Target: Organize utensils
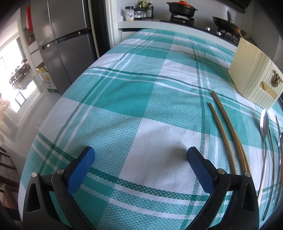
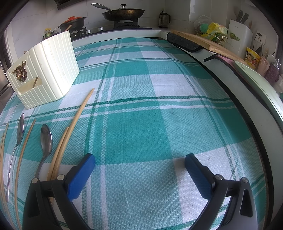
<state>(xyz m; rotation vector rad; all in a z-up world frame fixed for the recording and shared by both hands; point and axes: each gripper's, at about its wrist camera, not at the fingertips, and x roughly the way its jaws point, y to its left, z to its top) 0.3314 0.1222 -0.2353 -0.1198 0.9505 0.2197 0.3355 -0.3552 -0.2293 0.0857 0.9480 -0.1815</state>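
A cream ribbed utensil holder [image 1: 253, 77] [image 2: 44, 70] stands on the green checked tablecloth. In front of it lie a pair of wooden chopsticks [image 1: 228, 134] [image 2: 74, 123], two metal spoons [image 1: 264, 127] [image 2: 46, 139] [image 2: 20, 131] and more chopsticks [image 2: 23, 150]. My left gripper [image 1: 140, 155] is open over bare cloth, left of the chopsticks. My right gripper [image 2: 139, 159] is open too, with the chopsticks and spoons just left of its left finger [image 2: 81, 175]. Neither holds anything.
A stove with a black pot [image 1: 182, 8] and a frying pan [image 2: 123, 13] runs along the far counter. A fridge [image 1: 58, 44] stands at the left. A cutting board [image 2: 208, 42], knife block [image 2: 238, 37] and cups line the right counter. The tablecloth [image 2: 150, 106] spreads wide.
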